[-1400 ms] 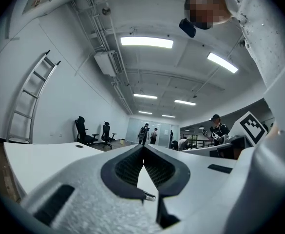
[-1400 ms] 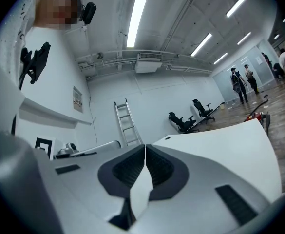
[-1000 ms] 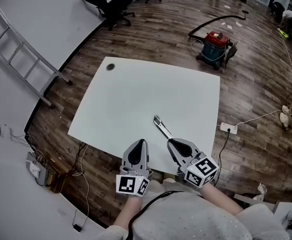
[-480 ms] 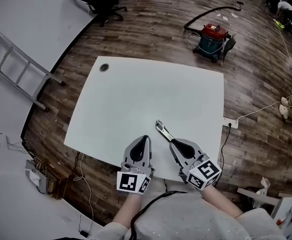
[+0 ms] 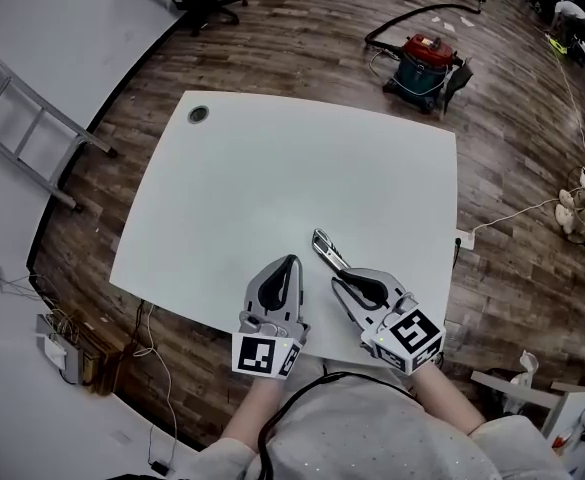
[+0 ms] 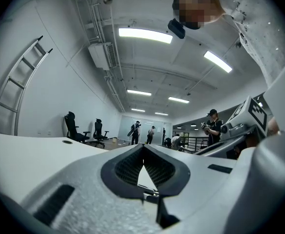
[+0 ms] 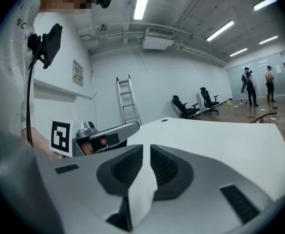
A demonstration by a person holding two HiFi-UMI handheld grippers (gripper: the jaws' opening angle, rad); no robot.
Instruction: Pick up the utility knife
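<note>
Right gripper (image 5: 336, 276): jaws together or all but, a thin slit between the pads, nothing gripped. It is tilted a little down toward the table (image 5: 272, 168). Left gripper (image 5: 291, 261): jaws meet at the tips, nothing between them, held about level just beside the right one near the table's front edge.

Task item: utility knife (image 5: 327, 250) lies flat on the table, angled, its near end right at the right gripper's tips. Cannot tell if touching. Not lifted. It does not show in the right gripper view, prob. hidden below the jaws.

Risks (judgement):
- The right jaws are closed. If they go fwd like this they will push the knife across the smooth top instead of straddling it, so they need opening first.
- The knife is thin and lies flat. The pads may close over it and skate, or pinch one end so that it pivots and drops.
- Blade in or out: too small to tell. Treat as out.
- The grippers are close together, so a sideways correction could knock them together.
- The knife sits toward the front right of the table, so a nudge that way could send it off the edge.

Writing & labels: none legible. Marker cubes (image 5: 410, 334) carry black-and-white square patterns only. Wall sign (image 7: 77, 73) too small to read. No brand made out on the knife or on the vacuum cleaner (image 5: 424, 66) on the floor beyond the table.
</note>
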